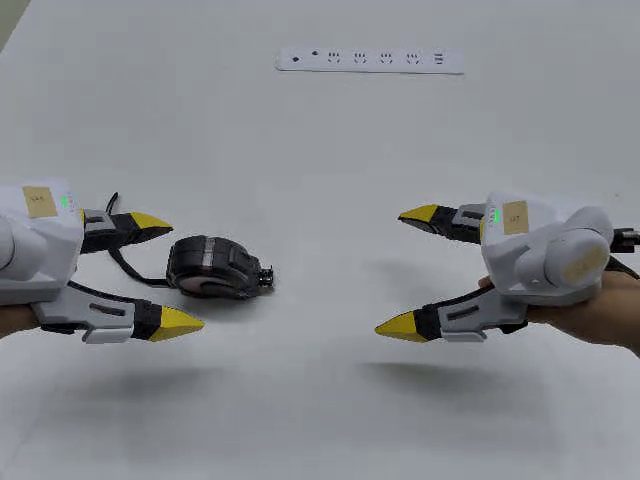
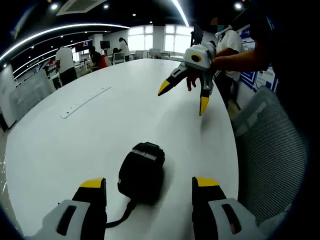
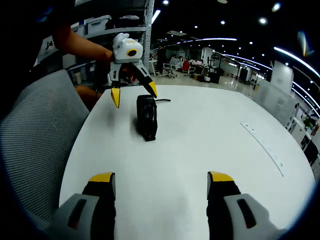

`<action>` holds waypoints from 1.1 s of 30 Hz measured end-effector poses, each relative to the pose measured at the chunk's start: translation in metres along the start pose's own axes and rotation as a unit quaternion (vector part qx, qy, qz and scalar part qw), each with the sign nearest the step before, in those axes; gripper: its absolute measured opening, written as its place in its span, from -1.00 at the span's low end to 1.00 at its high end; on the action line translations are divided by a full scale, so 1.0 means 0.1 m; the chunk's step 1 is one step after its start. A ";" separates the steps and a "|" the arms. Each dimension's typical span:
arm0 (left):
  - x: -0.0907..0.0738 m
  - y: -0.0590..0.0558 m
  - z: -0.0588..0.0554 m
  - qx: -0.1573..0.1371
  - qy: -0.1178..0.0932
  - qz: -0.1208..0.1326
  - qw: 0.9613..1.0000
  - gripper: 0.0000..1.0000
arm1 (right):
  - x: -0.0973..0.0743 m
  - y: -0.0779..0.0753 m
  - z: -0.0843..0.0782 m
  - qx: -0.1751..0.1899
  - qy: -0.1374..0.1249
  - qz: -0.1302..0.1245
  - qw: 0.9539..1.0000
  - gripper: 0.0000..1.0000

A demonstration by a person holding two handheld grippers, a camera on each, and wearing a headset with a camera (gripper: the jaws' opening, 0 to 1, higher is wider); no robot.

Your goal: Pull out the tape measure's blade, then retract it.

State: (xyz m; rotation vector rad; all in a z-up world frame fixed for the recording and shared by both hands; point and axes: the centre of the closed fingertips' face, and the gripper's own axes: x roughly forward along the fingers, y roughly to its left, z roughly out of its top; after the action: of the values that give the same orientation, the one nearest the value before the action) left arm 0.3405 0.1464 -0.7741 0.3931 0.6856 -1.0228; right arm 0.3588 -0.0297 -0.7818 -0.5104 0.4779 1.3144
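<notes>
1. Tape measure (image 1: 215, 267) lies on its side on the white worktop (image 1: 320, 150), hook tight at case mouth, pointing twd right gripper (image 1: 389, 271).
2. Left gripper (image 1: 185, 275): fingers (image 1: 165, 322) wide open, holding nothing. The tape's rear half sits btwn the yellow tips, apparently touching neither.
3. Black strap (image 2: 121, 216) trails from the tape's back end in btwn the left fingers.
4. Right gripper: fingers (image 1: 405, 326) wide open, empty, well apart from the tape, tips aimed at it.
5. Power strip (image 1: 370, 60) lies beyond the tape, well apart.
</notes>
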 end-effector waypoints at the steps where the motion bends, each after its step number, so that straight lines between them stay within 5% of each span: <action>1: 0.01 0.00 -0.01 0.002 0.004 -0.001 1.000 0.32 | 0.02 0.00 0.00 -0.001 0.000 0.002 1.000 0.51; 15: 0.12 0.05 -0.13 0.024 0.050 -0.028 0.998 0.07 | 0.39 0.07 0.07 -0.027 -0.003 0.040 0.999 0.28; 33: 0.24 0.10 -0.20 0.042 0.079 -0.058 0.994 -0.24 | 0.78 0.12 0.18 -0.034 -0.011 0.069 0.997 -0.02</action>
State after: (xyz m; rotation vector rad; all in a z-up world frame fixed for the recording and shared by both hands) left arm 0.3508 0.1473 -0.8056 0.5171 0.8167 -1.1409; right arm 0.3627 0.0441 -0.8156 -0.5250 0.4574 1.4718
